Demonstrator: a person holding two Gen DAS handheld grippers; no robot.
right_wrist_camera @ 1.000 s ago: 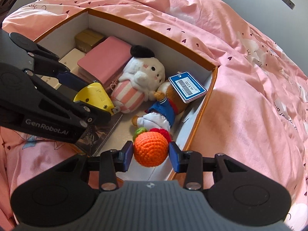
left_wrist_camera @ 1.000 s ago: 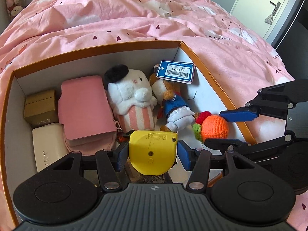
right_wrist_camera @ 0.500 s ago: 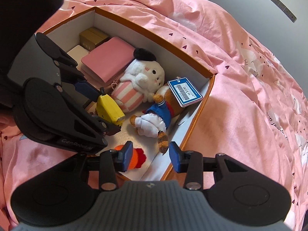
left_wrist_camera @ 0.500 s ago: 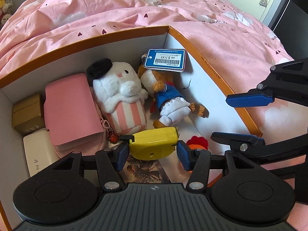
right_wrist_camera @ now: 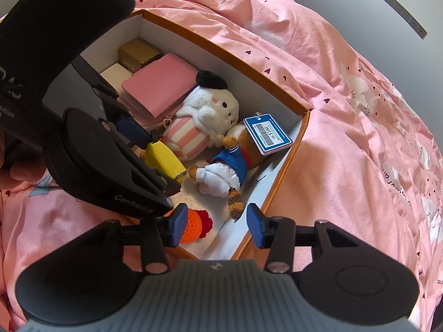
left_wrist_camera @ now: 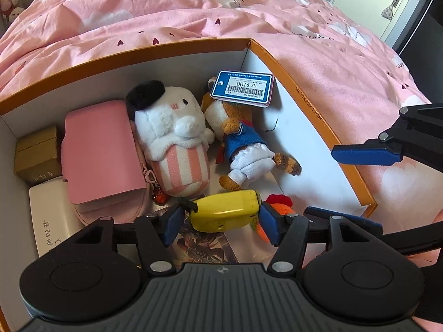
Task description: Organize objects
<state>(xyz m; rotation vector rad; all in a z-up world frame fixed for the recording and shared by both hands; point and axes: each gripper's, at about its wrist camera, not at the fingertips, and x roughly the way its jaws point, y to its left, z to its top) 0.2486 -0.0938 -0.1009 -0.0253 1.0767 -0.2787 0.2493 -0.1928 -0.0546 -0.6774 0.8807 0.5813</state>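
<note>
Both grippers apart — left gripper [left_wrist_camera: 220, 218] just widened around yellow tape measure [left_wrist_camera: 225, 214].

Box [left_wrist_camera: 313, 116]: we see smooth matt card, white inside, orange rim.
Duvet [left_wrist_camera: 193, 13]: soft, creased pink cloth.
Plush toy [left_wrist_camera: 171, 144]: we note fluffy white pile with striped cloth.
Tape measure [left_wrist_camera: 225, 210]: glossy yellow plastic.
Crochet ball [right_wrist_camera: 191, 227]: rough knitted orange yarn.
Price tag [left_wrist_camera: 243, 88]: slick printed card.
Pouch [left_wrist_camera: 99, 149]: smooth matt pink.
Fingers [left_wrist_camera: 365, 155]: we see matt blue pads on black plastic.
</note>
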